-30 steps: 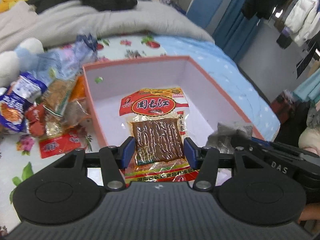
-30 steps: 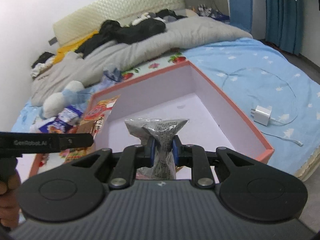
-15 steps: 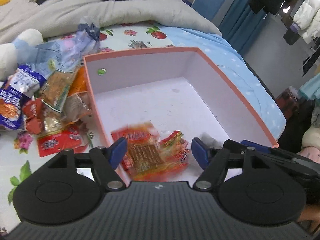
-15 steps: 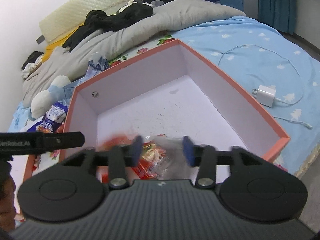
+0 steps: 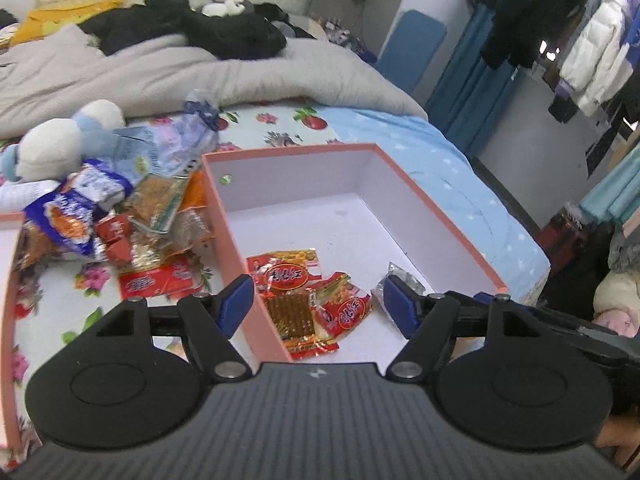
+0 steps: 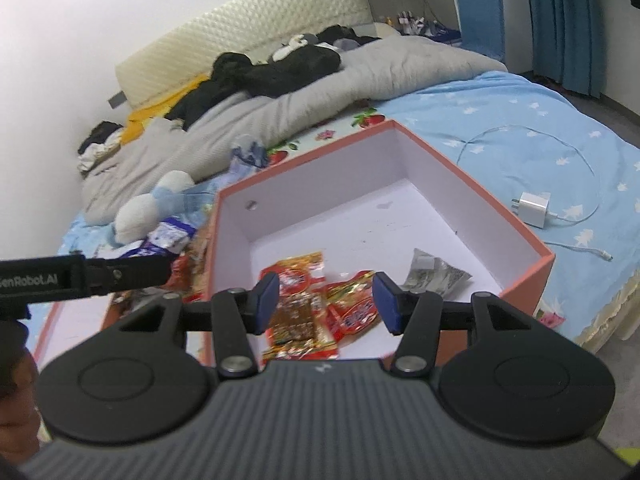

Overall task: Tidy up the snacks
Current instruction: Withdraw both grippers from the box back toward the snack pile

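Both grippers hanging empty, left gripper (image 5: 318,304) and right gripper (image 6: 326,302) jaws just opened, nothing between; red tofu packs (image 5: 296,300) and grey pack (image 6: 436,274) lying bunched lower centre inside pink box (image 5: 440,216), risking snagging the near wall on next drops.

bed (image 6: 500,120) carries box (image 6: 532,258), snack pile (image 5: 132,232), charger (image 6: 532,208).

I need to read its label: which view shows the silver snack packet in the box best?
The right wrist view: the silver packet lies mostly unobstructed in the box. In the left wrist view a gripper finger hides half of it.
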